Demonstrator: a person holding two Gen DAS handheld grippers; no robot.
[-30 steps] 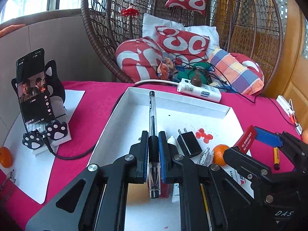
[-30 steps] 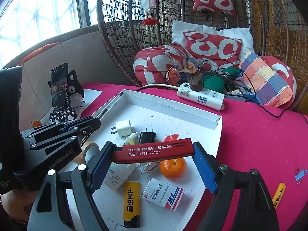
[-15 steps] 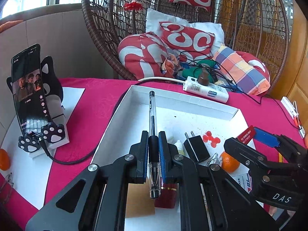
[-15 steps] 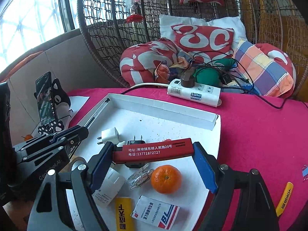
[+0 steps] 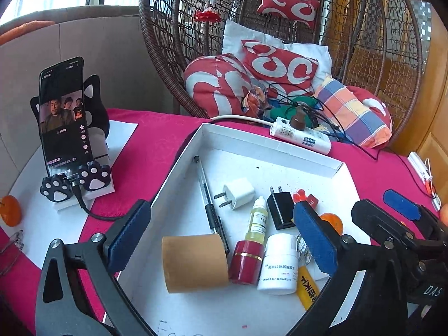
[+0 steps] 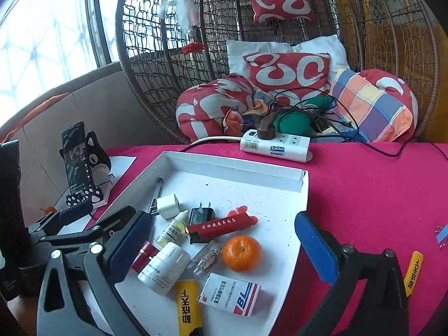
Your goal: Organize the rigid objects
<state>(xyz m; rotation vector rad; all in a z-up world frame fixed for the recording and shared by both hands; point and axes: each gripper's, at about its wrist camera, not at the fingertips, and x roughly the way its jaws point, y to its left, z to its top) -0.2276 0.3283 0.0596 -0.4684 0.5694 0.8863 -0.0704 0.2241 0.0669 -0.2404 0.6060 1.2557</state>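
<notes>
I see a matt white cardboard tray (image 5: 268, 145) on a tabletop draped in magenta cloth (image 6: 364, 190) with a faint woven texture. My left tongs (image 5: 221, 240) and right tongs (image 6: 224, 240), both opening with nothing between them, carry ribbed blue rubber-like pads (image 5: 315, 238) on matt black plastic arms with bright metal screws. The pen (image 5: 208, 204) looks clear glossy plastic, the tape roll (image 5: 194, 263) matt brown paper, the bottle (image 6: 165, 267) smooth white plastic.
</notes>
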